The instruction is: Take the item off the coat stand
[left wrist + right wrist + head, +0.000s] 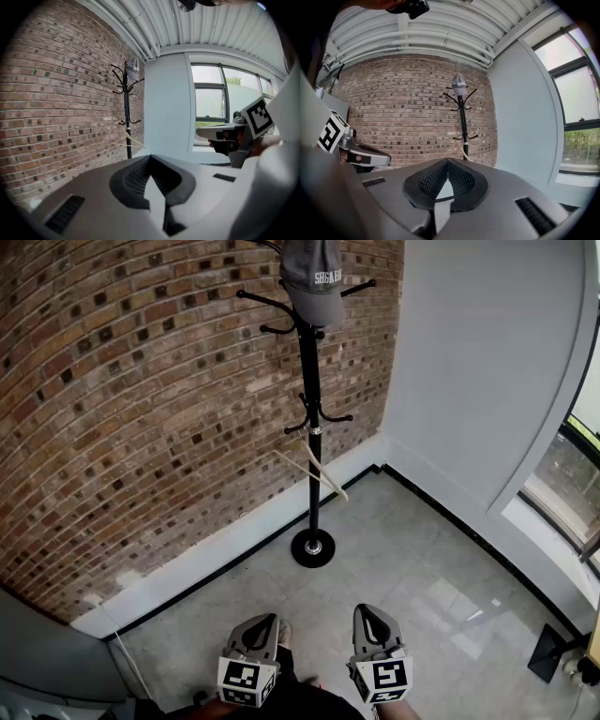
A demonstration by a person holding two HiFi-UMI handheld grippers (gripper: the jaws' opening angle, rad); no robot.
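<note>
A grey cap (314, 277) hangs on the top of a black coat stand (312, 446) in the corner, far ahead of both grippers. The left gripper view shows the cap (133, 69) and stand (127, 112) at left of centre; in the right gripper view the cap (459, 84) tops the stand (463, 122). A pale wooden hanger (317, 472) hangs from a lower hook. My left gripper (268, 619) and right gripper (370, 609) are held low and side by side, both shut and empty, jaw tips meeting.
A brick wall (131, 409) runs behind the stand, meeting a plain grey wall (469, 362). A window (572, 465) is at the right. A black object (551, 652) sits on the tiled floor at lower right. The stand's round base (312, 547) rests on the floor.
</note>
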